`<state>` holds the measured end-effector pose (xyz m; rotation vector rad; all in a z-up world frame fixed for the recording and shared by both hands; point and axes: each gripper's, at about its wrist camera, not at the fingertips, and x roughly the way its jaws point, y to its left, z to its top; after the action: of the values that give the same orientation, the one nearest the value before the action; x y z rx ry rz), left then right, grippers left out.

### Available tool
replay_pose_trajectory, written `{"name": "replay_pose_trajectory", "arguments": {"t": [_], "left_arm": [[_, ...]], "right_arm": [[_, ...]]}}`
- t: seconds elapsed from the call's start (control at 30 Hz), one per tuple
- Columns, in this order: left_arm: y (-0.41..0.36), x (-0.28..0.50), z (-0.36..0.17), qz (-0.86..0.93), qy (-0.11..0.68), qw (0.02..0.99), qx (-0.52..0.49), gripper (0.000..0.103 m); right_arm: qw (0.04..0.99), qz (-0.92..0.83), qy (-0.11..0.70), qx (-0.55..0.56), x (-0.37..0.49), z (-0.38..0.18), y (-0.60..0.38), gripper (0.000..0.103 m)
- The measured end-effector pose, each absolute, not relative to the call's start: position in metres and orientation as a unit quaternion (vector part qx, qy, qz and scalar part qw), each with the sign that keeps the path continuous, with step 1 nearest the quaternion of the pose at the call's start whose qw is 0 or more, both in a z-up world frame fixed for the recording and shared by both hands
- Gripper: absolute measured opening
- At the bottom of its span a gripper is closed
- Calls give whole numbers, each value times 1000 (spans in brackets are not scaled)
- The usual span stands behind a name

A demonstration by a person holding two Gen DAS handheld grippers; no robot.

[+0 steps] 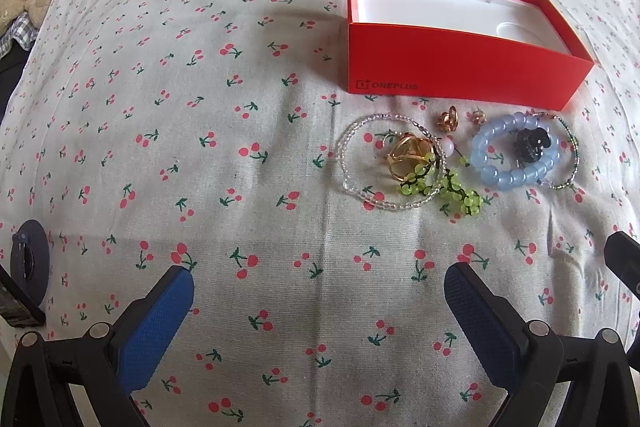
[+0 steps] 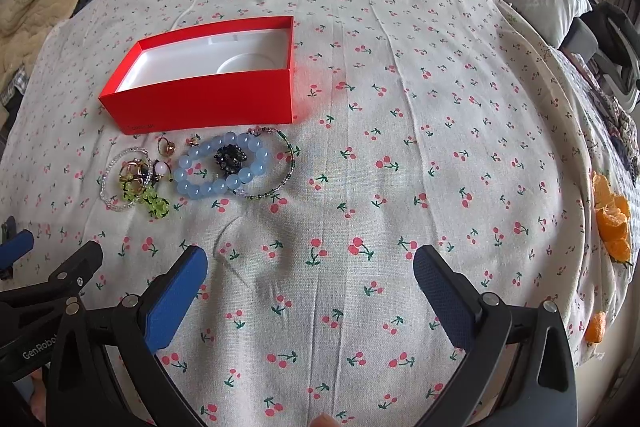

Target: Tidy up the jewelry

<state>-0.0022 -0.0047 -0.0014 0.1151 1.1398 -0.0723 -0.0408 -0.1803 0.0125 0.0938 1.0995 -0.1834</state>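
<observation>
The jewelry is spread in a short row along the front wall of a red box (image 1: 460, 67), at right of centre in the left wrist view. A clear bead bracelet (image 1: 352, 163) lies flat at the row's left end, with a gold ring (image 1: 406, 157) and green beads (image 1: 456, 193) overlapping it. A blue bracelet (image 1: 514, 151) lies flat at the right, ringed around a black piece (image 1: 530, 143). The box is open-topped, its long axis running left to right, the white tray (image 2: 208, 61) seen inside. Everything rests on a cherry-print cloth (image 1: 200, 147). The left gripper (image 1: 320, 311) and right gripper (image 2: 310, 291) are held wide apart at the lower frame, nothing between their fingers.
</observation>
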Motion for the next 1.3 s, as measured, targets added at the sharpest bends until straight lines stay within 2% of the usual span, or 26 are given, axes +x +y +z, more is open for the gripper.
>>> {"name": "replay_pose_trajectory", "arguments": {"t": [1.3], "left_arm": [[0,-9,20,-33,532,844,52,103]], "right_arm": [[856,-85,508,35,-49,22,-181,103]]}}
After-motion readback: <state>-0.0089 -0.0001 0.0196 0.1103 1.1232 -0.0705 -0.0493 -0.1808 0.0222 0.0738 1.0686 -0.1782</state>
